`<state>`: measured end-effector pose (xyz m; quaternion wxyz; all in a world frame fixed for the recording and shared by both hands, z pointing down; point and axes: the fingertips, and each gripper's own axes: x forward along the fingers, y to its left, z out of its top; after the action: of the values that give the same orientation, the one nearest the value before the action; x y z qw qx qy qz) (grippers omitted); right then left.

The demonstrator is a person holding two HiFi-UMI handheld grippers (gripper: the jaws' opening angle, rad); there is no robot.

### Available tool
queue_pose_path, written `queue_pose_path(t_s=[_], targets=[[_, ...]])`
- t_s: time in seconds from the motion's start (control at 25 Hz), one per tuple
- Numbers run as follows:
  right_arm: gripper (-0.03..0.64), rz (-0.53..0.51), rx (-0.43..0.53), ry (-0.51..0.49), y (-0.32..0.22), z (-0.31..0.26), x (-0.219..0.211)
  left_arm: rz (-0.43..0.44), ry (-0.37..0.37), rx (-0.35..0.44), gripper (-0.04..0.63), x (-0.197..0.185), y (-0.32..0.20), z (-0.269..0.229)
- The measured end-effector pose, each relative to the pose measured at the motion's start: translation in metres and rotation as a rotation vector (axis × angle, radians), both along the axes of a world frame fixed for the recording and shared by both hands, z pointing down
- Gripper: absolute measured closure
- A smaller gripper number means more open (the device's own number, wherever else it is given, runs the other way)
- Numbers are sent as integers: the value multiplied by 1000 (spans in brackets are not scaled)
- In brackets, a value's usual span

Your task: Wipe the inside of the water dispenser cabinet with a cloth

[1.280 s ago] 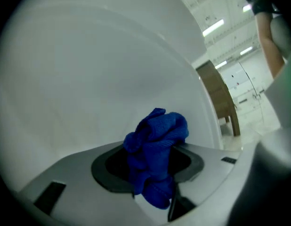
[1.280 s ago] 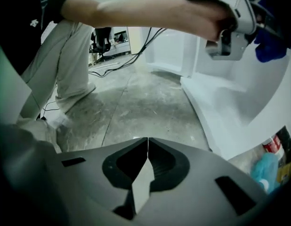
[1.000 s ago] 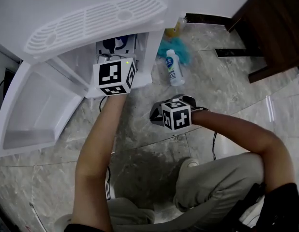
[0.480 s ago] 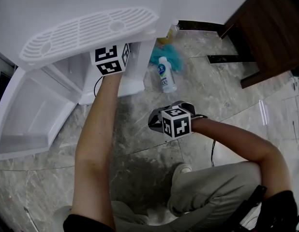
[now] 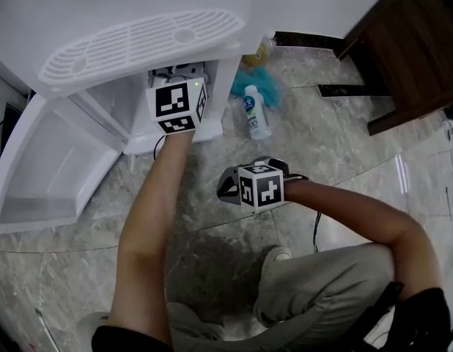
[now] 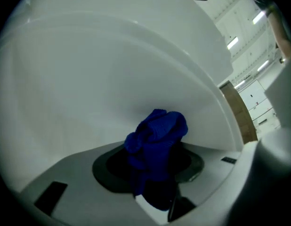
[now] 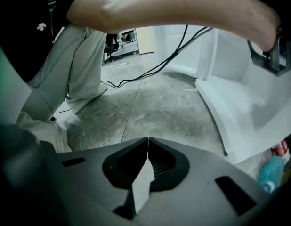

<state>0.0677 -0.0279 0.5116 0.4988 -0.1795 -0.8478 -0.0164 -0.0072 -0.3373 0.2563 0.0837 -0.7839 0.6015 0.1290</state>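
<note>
- Two grippers seen: left gripper pointed into water dispenser cabinet, jaws pinching bunched blue cloth close to white inner wall.
- Right gripper hung over stone floor, jaws pressed together, empty.

The floor is grey marbled stone tile with thin joints. At the upper left of the head view the white water dispenser stands on it, its door open toward the left edge. Just right of it a white bottle lies on its side, touching a teal fluffy thing. Dark wooden furniture stands at the upper right
</note>
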Motion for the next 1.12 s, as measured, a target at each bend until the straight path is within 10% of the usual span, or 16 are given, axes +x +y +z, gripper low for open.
queue_pose_path(t_s=[0.32, 0.64, 0.92, 1.12], targets=[[618, 68, -58, -36, 1, -11, -6, -39, -257, -19, 414, -10, -34, -16], [618, 2, -44, -24, 8, -9, -16, -87, -281, 16, 416, 5, 2, 5], [618, -185, 48, 32, 26, 0, -1, -117, -465, -26, 416, -5, -40, -11], [618, -166, 38, 41, 24, -1, 5, -40, -427, -79, 416, -2, -35, 6]])
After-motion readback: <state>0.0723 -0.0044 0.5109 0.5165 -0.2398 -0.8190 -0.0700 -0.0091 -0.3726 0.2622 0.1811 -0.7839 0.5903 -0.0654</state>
